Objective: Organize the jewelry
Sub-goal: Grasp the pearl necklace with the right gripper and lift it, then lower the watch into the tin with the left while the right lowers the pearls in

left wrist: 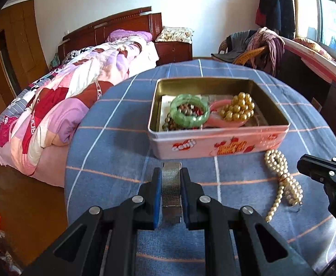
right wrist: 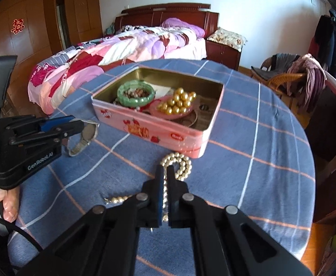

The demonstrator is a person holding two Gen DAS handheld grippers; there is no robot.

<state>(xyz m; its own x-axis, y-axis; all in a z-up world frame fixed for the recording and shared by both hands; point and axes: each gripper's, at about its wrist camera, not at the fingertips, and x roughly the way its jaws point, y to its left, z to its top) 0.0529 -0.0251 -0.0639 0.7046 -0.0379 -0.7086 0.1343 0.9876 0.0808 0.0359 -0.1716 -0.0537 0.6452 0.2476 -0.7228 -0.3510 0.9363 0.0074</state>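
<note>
A home bedroom: a wooden bed (right wrist: 145, 39) with patchwork quilt (left wrist: 60, 92), nightstand (right wrist: 223, 50), wardrobe (right wrist: 30, 23), and clothes draped over a wicker chair (right wrist: 285, 78).

the left gripper (right wrist: 85, 124) carries white lettering "genrobot.ai" on the side of its black body, seen from the right wrist view. the pink tin (left wrist: 214, 142) bears a red-and-white oval logo and an orange block of characters beside printed strawberries on its front wall, but neither reads clearly enough to spell out. a red paper double-happiness sign "囍" (right wrist: 17, 26) is stuck on the wooden wardrobe (right wrist: 37, 23), and the right gripper (left wrist: 306, 168) shows faint letters at the frame edge that cannot be made out.
</note>
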